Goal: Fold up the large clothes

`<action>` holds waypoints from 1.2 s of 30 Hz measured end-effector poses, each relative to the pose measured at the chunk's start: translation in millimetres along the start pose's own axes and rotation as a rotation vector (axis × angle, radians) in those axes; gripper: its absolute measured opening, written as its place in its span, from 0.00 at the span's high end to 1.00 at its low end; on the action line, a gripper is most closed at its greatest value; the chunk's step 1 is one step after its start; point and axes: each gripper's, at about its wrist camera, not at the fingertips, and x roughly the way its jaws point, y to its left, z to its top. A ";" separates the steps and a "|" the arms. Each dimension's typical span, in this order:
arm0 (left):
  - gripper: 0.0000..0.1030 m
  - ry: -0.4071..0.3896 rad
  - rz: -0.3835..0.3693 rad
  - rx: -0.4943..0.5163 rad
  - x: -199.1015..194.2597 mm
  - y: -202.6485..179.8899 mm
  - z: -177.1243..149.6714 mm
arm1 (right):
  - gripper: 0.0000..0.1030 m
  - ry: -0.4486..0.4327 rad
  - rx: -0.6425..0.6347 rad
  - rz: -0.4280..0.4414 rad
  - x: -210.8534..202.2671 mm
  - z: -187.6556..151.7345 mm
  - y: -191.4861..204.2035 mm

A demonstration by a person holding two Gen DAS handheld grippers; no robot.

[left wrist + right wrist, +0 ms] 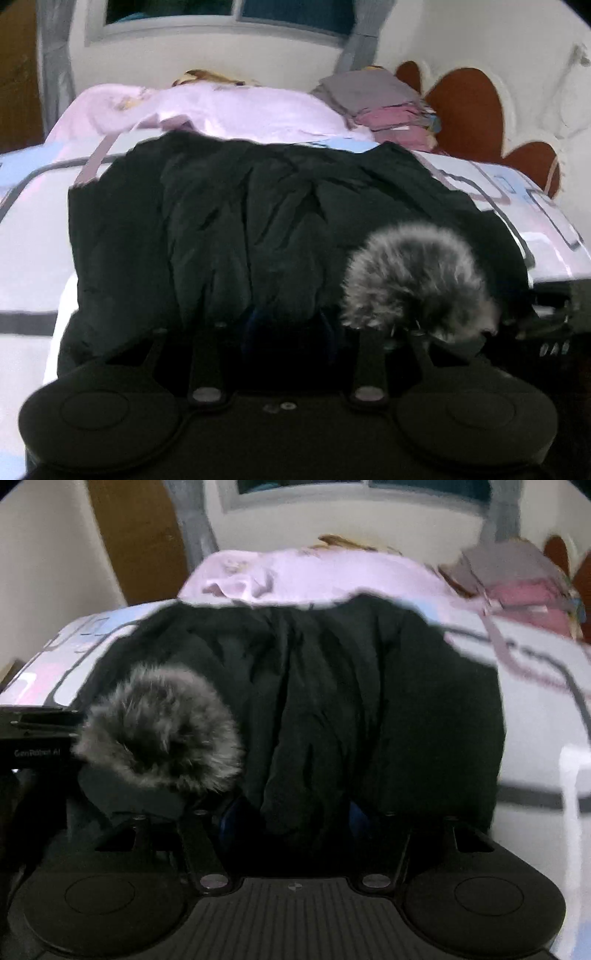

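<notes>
a large black coat [236, 221] lies spread across the bed [29, 258], its bulk crumpled in long folds and its near hem hanging over the bed's near edge toward both cameras. a grey fur trim [417, 280] bunches in a round tuft on the coat near that near edge, on the side between the two tools.

the left claw [288, 328] sits low at the coat's near hem; dark cloth covers the space between its blue fingertips [255, 325], and i cannot tell whether they are pressed on the fabric. the right claw [291, 812] is likewise buried in the hem, a fold of coat running down between its fingers [356, 808]; its grip cannot be made out either.

toward the bed's far edge a pale lilac quilt [229, 110] lies rumpled, and at the far right corner a stack of folded clothes [388, 103] rests beside the brown headboard [465, 107].
</notes>
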 end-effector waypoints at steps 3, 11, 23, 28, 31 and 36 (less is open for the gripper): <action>0.67 0.005 0.061 0.051 -15.7 -15.2 3.3 | 0.42 -0.005 0.043 -0.024 -12.9 0.9 4.3; 0.07 -0.081 0.133 0.089 -109.6 -6.8 -44.6 | 0.41 -0.144 0.095 -0.023 -145.3 -63.0 5.0; 0.13 -0.035 0.243 0.040 -198.2 15.1 -144.9 | 0.13 -0.226 0.194 -0.069 -256.1 -168.7 -12.4; 0.13 -0.002 0.253 -0.066 -234.6 35.2 -206.9 | 0.13 -0.213 0.276 -0.033 -274.8 -217.9 -28.3; 0.14 0.020 0.243 -0.121 -253.2 35.0 -240.4 | 0.14 -0.186 0.295 -0.017 -287.4 -250.0 -32.5; 0.17 0.043 0.221 -0.229 -271.1 28.5 -279.9 | 0.24 -0.125 0.337 0.029 -295.7 -296.9 -37.2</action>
